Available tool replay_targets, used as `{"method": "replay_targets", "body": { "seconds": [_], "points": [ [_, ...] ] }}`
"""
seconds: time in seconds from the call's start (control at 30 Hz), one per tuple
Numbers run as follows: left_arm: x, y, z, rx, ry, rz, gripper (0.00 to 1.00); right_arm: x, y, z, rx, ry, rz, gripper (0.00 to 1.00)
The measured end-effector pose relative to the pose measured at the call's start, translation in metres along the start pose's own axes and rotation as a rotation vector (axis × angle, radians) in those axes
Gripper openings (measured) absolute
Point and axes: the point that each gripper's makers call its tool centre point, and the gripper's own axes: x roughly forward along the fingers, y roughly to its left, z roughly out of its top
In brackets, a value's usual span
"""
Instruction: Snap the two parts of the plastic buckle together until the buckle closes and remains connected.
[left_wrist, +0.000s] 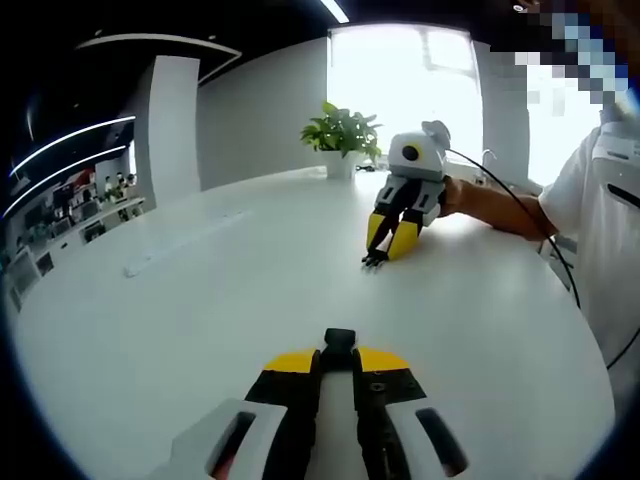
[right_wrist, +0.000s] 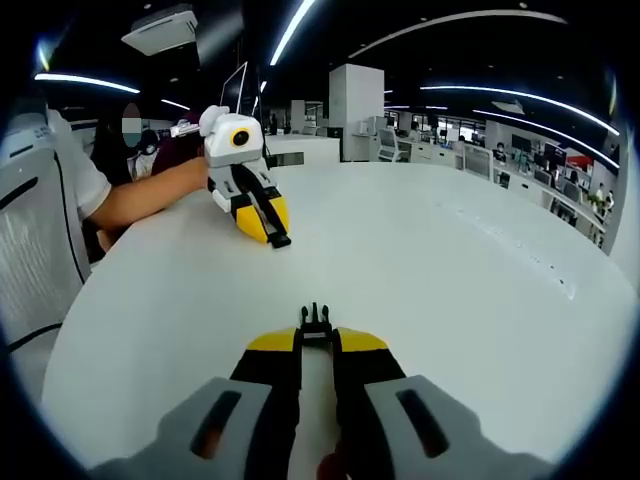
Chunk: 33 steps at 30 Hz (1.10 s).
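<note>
The left gripper (left_wrist: 338, 362) clamps the socket half (left_wrist: 340, 340), long axis forward toward the right gripper (right_wrist: 316, 342), which clamps the pronged half (right_wrist: 315, 320), prongs forward; both well apart above the white table (left_wrist: 200, 300)

Your two views face each other low across the white table (left_wrist: 200, 300); each shows the opposite gripper in its upper frame.
</note>
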Motion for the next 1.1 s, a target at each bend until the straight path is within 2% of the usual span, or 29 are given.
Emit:
{"method": "replay_targets", "body": {
  "seconds": [0.4,0.53,0.6,0.83,1.1],
  "points": [
    [0.002,-0.010,0.007,0.009,-0.027,-0.029,0.12,-0.002,0.011,-0.001,-0.016,0.004,0.029,0.12],
    [0.005,-0.014,0.007,0.016,-0.020,-0.037,0.12,-0.003,0.015,-0.001,-0.018,0.005,0.034,0.12],
    [0.006,-0.021,0.011,0.014,-0.034,-0.064,0.12,-0.003,0.018,-0.001,-0.019,0.001,0.039,0.12],
    [0.008,-0.033,0.020,0.025,-0.062,-0.099,0.12,-0.003,0.026,-0.002,-0.021,0.003,0.061,0.12],
    [0.011,-0.041,0.019,0.041,-0.056,-0.118,0.12,-0.001,0.038,-0.002,-0.031,0.006,0.095,0.12]
  ]
}}
